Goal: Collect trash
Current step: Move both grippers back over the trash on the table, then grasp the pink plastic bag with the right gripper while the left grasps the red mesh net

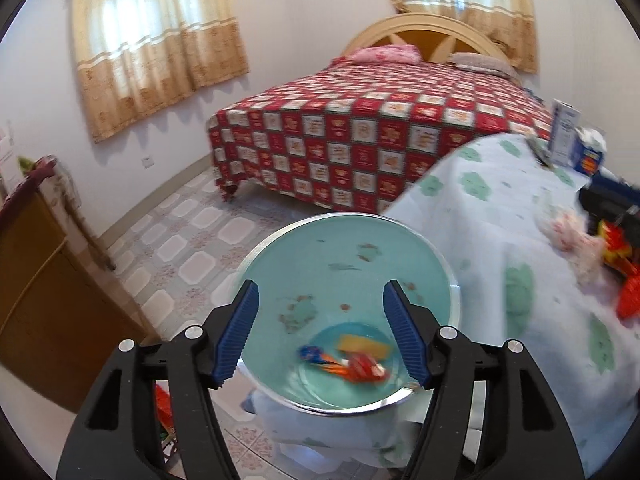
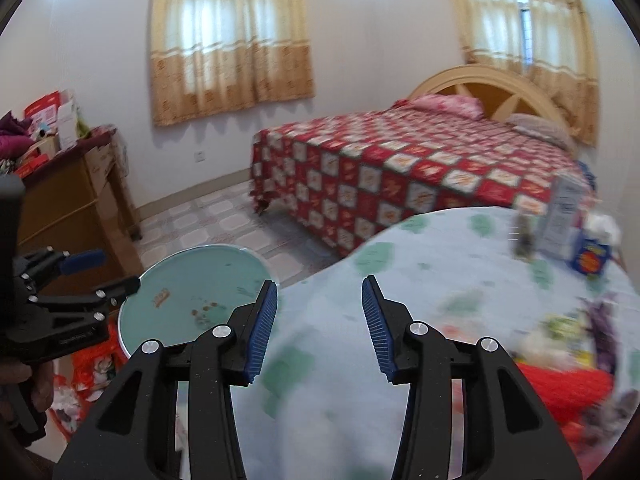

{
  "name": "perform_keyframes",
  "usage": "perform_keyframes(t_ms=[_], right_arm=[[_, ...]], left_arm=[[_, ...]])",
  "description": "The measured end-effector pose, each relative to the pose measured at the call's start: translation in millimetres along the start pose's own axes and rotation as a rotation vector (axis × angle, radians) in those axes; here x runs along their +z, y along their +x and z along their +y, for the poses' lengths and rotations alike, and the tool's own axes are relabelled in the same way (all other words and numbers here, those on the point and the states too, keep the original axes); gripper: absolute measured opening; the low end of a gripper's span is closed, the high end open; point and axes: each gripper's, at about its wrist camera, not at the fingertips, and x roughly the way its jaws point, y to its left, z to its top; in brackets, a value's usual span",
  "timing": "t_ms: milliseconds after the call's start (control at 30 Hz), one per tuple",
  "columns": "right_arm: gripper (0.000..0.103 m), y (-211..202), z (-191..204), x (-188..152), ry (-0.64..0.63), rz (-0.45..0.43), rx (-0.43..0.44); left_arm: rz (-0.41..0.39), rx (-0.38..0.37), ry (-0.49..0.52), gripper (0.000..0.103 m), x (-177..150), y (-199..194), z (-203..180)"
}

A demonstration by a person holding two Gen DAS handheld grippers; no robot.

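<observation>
A turquoise trash bin [image 1: 344,272] stands on the floor beside the cloth-covered table [image 1: 500,240]. Several wrappers lie at its bottom: a red one [image 1: 362,368], a yellow one [image 1: 362,346] and a blue one [image 1: 310,354]. My left gripper [image 1: 320,332] is open and empty above the bin's mouth. In the right wrist view the bin [image 2: 192,296] is at the lower left, with the left gripper [image 2: 100,276] over its rim. My right gripper [image 2: 320,328] is open and empty above the table [image 2: 440,280]. More blurred trash [image 2: 560,336] lies on the table at the right.
A bed with a red checked cover [image 1: 380,132] stands behind. A wooden cabinet [image 1: 36,264] is at the left. Boxes [image 2: 572,232] stand at the table's far right. Red packaging [image 1: 624,268] and a crumpled tissue [image 1: 568,240] lie on the table. Red bags [image 2: 96,364] sit on the floor.
</observation>
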Motion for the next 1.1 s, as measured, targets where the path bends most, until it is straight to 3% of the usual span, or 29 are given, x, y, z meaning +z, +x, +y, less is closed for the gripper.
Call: perform_keyframes(t_ms=[267,467,600,767,867,933,1100], right_arm=[[0.053,-111,-98,-52,0.158,-0.057,-0.242],[0.055,-146,-143,-98,0.260,-0.033,-0.332],[0.055,-146,-158,-123,0.318,-0.001,-0.306],[0.055,-127,-160,-137,0.314,0.061,-0.257],[0.044,-119,-160,-142,0.305,0.089,-0.226],[0.035,-120,-157,-143,0.295,0.081,-0.204],[0.033,-140,-152,-131,0.283,0.009,-0.194]], left_arm=[[-0.007,-0.143,0.127,0.065,-8,-13,-78],[-0.061,-0.236,0.200,0.065,-2,-26,-140],[-0.051,-0.259,0.200,0.066,2,-25,-166],[-0.012,-0.234,0.195,0.067,-6,-20,-167],[0.017,-0.218,0.191,0.067,-11,-16,-158],[0.022,-0.216,0.184,0.067,-10,-15,-153],[-0.016,-0.245,0.186,0.067,2,-25,-159]])
